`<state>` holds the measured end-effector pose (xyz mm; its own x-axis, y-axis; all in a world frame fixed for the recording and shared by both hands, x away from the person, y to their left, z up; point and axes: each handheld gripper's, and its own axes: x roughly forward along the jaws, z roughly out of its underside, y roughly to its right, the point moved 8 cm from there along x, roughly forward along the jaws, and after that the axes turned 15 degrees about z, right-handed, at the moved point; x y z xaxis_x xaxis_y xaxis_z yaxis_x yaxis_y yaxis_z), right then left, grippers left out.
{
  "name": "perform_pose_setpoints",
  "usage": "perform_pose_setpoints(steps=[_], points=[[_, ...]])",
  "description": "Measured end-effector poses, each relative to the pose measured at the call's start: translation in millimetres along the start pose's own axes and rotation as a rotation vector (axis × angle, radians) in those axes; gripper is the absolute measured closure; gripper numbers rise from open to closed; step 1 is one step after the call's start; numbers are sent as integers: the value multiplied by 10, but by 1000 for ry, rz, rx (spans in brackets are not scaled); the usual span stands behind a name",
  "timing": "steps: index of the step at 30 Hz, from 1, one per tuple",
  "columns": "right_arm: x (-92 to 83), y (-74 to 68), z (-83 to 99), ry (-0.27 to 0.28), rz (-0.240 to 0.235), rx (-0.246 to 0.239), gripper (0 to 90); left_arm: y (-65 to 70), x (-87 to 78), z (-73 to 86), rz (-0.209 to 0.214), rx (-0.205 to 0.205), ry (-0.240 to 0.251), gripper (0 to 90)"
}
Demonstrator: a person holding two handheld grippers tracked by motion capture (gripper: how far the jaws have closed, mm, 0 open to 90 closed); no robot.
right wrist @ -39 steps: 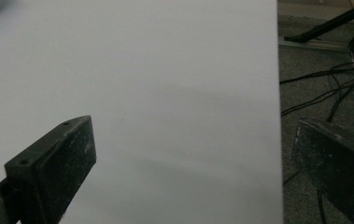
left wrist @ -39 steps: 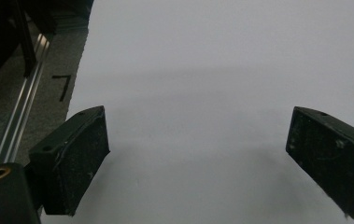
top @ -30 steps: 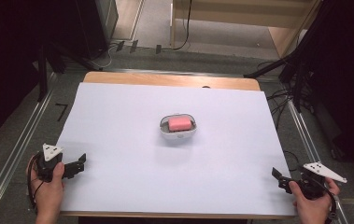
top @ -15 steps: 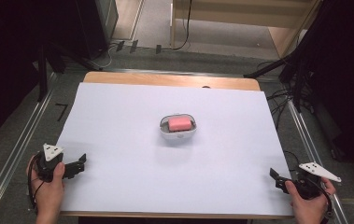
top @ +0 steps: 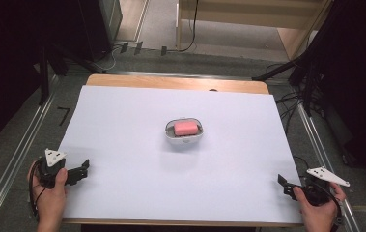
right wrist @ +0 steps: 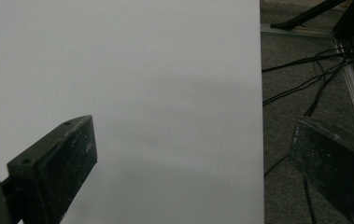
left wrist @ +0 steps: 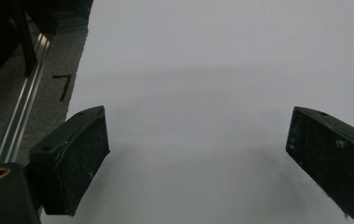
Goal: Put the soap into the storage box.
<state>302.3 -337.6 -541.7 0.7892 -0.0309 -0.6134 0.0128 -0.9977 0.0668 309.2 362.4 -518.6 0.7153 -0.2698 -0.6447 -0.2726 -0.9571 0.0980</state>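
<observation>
a small white oval plastic dish holding a pink rectangular soap-like bar, probably light, rigid and slippery, best pinched across its long sides, sits well beyond the left gripper and right gripper, both wide open and empty.

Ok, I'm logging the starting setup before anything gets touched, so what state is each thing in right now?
left gripper: open, empty, at the table's near left corner.
right gripper: open, empty, at the table's near right edge.
white dish: upright at the table's middle, untouched.
pink block: lying in the white dish.
table: covered by a white sheet.
</observation>
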Motion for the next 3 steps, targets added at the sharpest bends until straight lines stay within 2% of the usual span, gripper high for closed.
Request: perform_pose_setpoints(steps=[3], points=[[3, -2, 2, -3, 0, -1, 14, 1, 0, 1, 2, -1, -2, 62]])
